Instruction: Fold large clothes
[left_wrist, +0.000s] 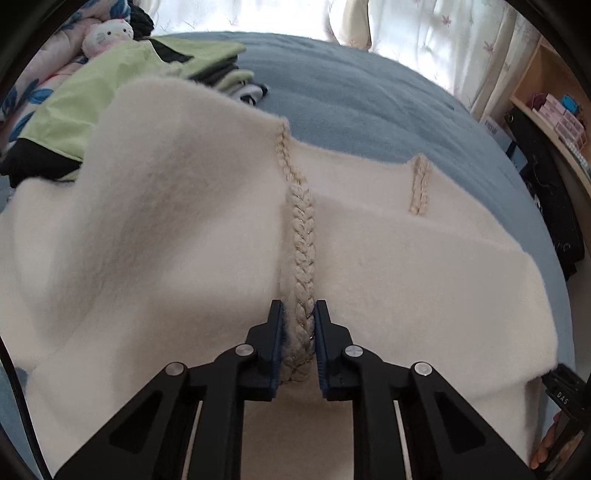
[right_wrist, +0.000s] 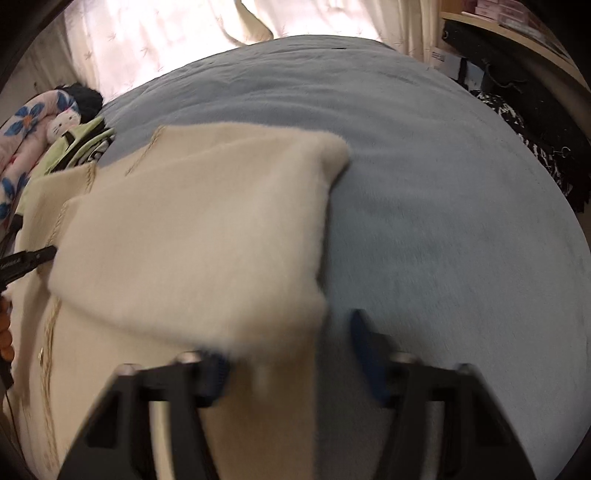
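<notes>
A large cream fleecy garment (left_wrist: 166, 221) lies spread on the blue bed cover (left_wrist: 351, 85), with a folded flap on top. A braided trim (left_wrist: 303, 240) runs down its middle. My left gripper (left_wrist: 298, 314) is shut on the near end of that braid, which is pinched between the blue pads. In the right wrist view, which is blurred, the garment (right_wrist: 203, 229) has its right edge between the fingers of my right gripper (right_wrist: 291, 354). These jaws stand apart, and the right pad (right_wrist: 364, 343) is clear of the cloth, over the blue cover (right_wrist: 443, 221).
A pile of green and black clothes (left_wrist: 92, 110), a white plush toy (left_wrist: 107, 35) and a floral quilt (right_wrist: 22, 140) lie at the far left. Curtains (left_wrist: 424, 33) hang behind the bed. A wooden shelf (left_wrist: 546, 96) and a black bag (right_wrist: 535, 140) stand on the right.
</notes>
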